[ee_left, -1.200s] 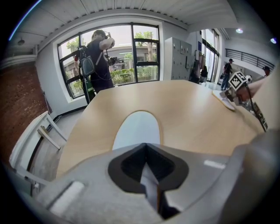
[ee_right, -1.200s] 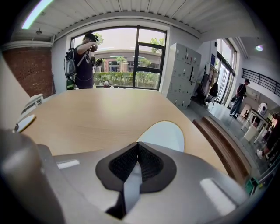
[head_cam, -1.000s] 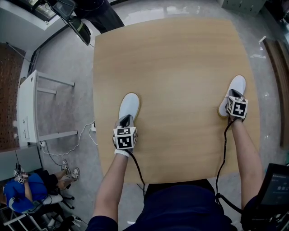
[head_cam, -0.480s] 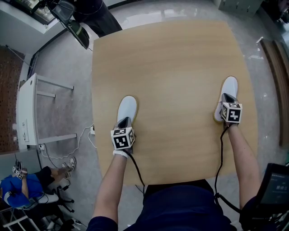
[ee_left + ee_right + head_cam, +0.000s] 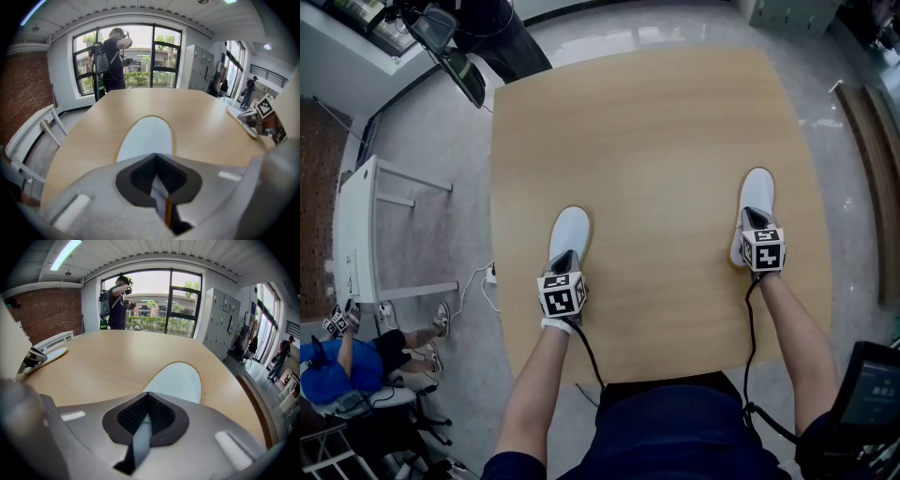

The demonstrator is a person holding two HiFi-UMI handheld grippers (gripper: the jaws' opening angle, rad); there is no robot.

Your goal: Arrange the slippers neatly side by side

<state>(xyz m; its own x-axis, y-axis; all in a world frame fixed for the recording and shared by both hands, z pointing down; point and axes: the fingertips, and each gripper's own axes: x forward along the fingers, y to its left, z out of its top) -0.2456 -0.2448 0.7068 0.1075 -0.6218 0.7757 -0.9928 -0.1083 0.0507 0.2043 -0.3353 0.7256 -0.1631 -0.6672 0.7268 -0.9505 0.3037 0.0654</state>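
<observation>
Head view: left hand-held gripper (image 5: 564,262) is clamping left slipper (image 5: 570,230) at the heel, right hand-held gripper (image 5: 754,223) right slipper (image 5: 757,186); I am holding them parallel, well apart, on the surface (image 5: 656,122).

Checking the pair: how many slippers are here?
2. Left slipper left of centre, in the left claw; right slipper near the right edge of the table, in the right claw.
</observation>
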